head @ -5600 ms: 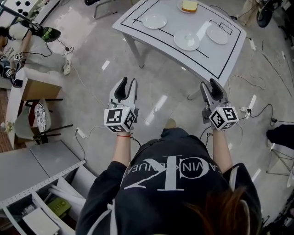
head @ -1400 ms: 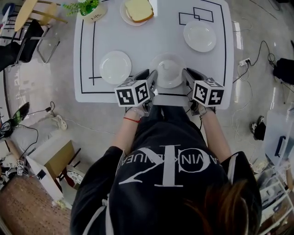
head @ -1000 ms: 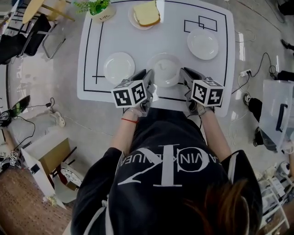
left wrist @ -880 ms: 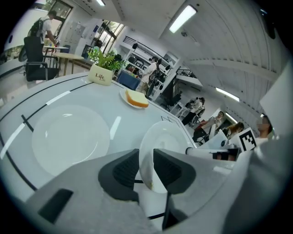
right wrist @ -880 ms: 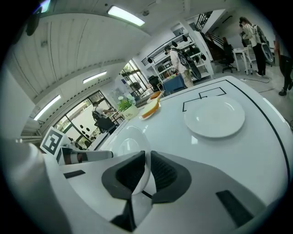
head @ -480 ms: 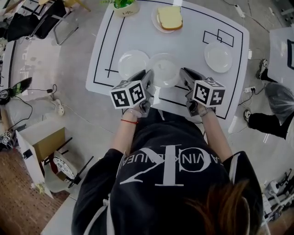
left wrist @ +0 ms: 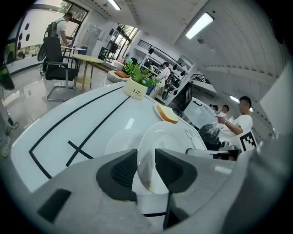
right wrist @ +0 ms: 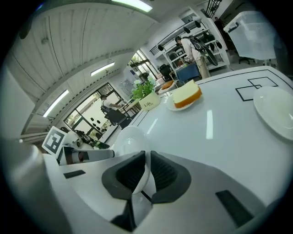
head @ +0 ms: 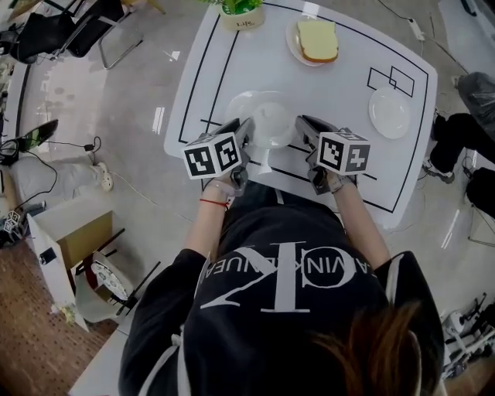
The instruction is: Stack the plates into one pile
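The carried plate [head: 272, 122] sits over the near middle of the table [head: 348, 85], held between the two grippers. It overlaps the right side of the lower plate [head: 238, 103] rather than lying centred on it, and we cannot tell whether the two plates touch. The left gripper [left wrist: 146, 159] has just been opening its jaws; the plate's rim lies between them, and the pads appear to have come off it. The right gripper [right wrist: 146, 157] has its jaws clamped on the opposite rim. We judge this to be the placing step of the first stack, not yet finished. The main hazard is the uneven hold: with one side slack, the plate could pivot on the right grip, so that its free edge drops and strikes the lower plate. Releasing it at this offset would leave it askew and liable to slide off. The far plate [head: 390, 112] lies well apart to the right. The bread [head: 317, 39] and the potted plant [head: 241, 11] stand at the far edge, away from the work.
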Tool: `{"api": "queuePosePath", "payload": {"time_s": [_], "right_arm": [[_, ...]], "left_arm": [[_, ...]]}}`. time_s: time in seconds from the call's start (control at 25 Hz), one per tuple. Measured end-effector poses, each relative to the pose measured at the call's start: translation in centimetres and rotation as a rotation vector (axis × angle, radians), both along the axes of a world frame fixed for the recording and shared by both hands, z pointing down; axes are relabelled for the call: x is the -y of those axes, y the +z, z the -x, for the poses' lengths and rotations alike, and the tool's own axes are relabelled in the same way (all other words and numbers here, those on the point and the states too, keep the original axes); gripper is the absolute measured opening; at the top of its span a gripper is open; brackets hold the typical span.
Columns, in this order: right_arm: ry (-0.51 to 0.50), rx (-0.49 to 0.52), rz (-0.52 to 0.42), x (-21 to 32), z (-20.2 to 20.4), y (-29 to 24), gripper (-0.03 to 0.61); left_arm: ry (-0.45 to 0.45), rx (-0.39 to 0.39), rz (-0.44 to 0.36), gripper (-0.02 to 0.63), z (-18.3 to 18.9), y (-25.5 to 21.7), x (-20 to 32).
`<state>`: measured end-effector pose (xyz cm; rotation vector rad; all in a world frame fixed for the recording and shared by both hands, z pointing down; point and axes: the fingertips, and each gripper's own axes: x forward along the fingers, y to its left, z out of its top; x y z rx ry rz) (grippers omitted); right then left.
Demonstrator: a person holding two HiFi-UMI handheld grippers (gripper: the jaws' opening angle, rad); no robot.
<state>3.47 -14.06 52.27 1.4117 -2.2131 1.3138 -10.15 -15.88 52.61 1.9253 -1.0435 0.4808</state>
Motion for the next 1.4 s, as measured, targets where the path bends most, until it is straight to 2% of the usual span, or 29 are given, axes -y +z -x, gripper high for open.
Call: {"api": "queuePosePath", "payload": {"time_s": [0.48,0.84,1.4], "right_arm": [[-0.051,-0.062,0.07,1.9,4.3,2.6,0.048],[-0.075,-0.128,0.074,2.5,4.8,3.1,0.057],[-0.175,-0.295,0.039,2.5,5.1,3.5,0.077]], "left_arm": [[0.075,0.079,0.054,0.146,3.5,2.1,2.2],[0.138,0.155,0.053,0.164,3.8,2.9,2.7],[0.166,0.188,0.071,0.184,3.8,3.3,2.9]]}}
